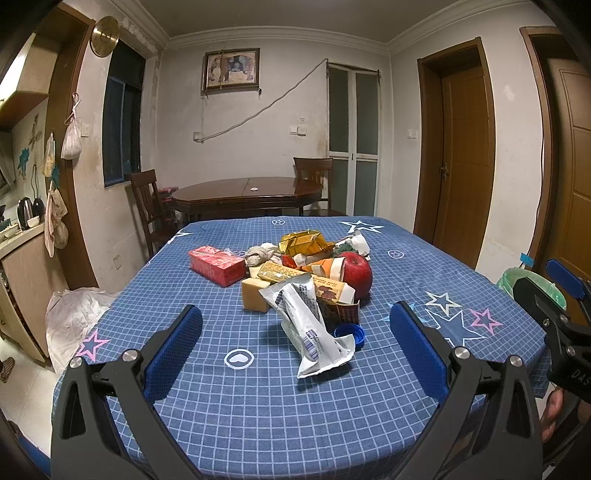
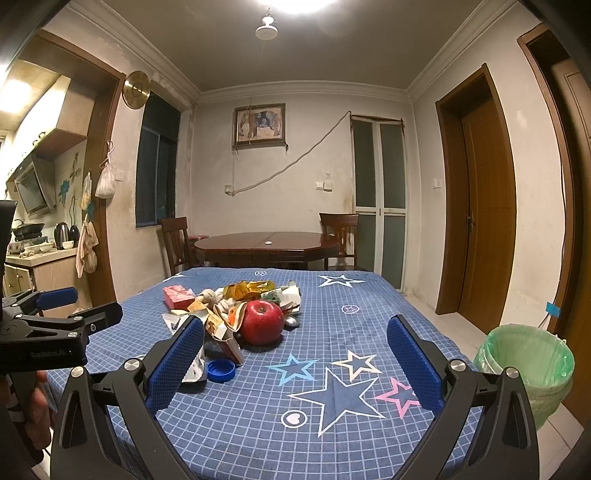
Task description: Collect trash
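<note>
Left wrist: wrapper (image 1: 314,325) between parted jaws.

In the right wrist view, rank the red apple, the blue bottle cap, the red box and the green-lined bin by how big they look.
1. green-lined bin
2. red apple
3. red box, though it sits farther back, so its real size is unsure
4. blue bottle cap

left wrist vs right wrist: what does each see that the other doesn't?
Only left wrist: the crumpled white sheet on the floor left of the table, and the white wrapper unobstructed.

Only right wrist: the ceiling lamp and the whole green-lined bin beside the table.

Both: the apple, blue bottle cap, red box, and both grippers open, left gripper, right gripper.
</note>
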The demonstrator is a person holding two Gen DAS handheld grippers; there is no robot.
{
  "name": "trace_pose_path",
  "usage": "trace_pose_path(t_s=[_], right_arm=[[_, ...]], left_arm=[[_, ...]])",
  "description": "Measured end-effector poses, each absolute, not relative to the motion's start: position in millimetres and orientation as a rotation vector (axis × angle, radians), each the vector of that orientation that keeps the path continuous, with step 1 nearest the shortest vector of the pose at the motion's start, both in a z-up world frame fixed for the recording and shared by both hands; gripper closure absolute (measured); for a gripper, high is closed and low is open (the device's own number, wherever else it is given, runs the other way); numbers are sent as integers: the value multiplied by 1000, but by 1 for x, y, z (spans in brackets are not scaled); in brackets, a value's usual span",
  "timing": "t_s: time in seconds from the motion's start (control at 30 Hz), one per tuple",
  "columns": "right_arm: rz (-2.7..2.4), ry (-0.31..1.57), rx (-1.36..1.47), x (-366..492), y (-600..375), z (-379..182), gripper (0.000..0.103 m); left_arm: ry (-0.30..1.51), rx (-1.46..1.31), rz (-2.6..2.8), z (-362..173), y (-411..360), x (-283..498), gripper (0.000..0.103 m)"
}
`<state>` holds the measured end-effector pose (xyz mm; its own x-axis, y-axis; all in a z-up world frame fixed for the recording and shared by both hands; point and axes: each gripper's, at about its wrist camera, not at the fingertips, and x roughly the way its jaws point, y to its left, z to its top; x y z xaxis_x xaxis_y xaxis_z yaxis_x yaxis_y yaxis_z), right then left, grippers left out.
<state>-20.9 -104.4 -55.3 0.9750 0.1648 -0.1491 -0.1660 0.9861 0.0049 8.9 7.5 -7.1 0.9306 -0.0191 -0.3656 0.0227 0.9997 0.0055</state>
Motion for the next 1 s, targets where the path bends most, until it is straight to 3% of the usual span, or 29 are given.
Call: trace_pose_path(t_s=[0.57,0.77,0.9,1.0], right_arm=[[196,189,-9,-11,-103,-57,4],[377,346,0,26,-84,-64,5],[510,498,67,76,-72,-66,14],[495,512,100,102,-71,-61,15]], left_arm=[[395,5,-33,-11,8,14,5],[446,-39,0,-19,37,36,5],[556,-95,-69,-34,59,69,5],[669,-156,-175,-49,59,105,5]])
